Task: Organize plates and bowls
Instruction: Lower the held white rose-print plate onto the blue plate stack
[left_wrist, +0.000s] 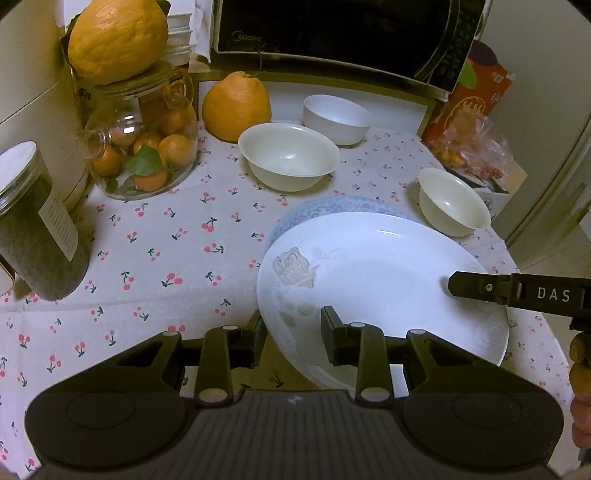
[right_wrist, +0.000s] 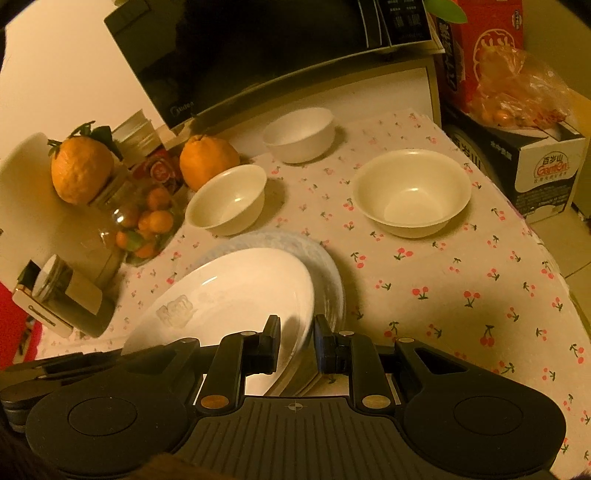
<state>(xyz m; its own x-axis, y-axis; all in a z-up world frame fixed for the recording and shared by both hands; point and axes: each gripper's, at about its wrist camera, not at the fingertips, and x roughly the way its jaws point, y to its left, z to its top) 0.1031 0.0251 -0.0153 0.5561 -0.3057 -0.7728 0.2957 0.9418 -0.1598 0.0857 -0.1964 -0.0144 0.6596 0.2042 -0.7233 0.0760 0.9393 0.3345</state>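
Note:
A white plate with a rose print (left_wrist: 380, 280) is held tilted above a blue-patterned plate (left_wrist: 332, 208) on the cherry tablecloth. My left gripper (left_wrist: 293, 338) is shut on the white plate's near left rim. My right gripper (right_wrist: 297, 341) is shut on its right rim (right_wrist: 291, 295); its finger (left_wrist: 476, 286) shows in the left wrist view. The blue plate (right_wrist: 325, 258) lies under it. Three bowls stand beyond: a cream bowl (left_wrist: 288, 155), a white bowl (left_wrist: 336, 118) and a small cream bowl (left_wrist: 452, 201). They also show in the right wrist view: (right_wrist: 227, 199), (right_wrist: 299, 134), (right_wrist: 410, 192).
A glass jar of oranges (left_wrist: 144, 144) with a large citrus (left_wrist: 118, 37) on top stands at the left, by a dark lidded jar (left_wrist: 37, 225). Another citrus (left_wrist: 236, 107) sits under the microwave (left_wrist: 332, 33). A red box and a bag of fruit (left_wrist: 469, 144) stand at the right edge.

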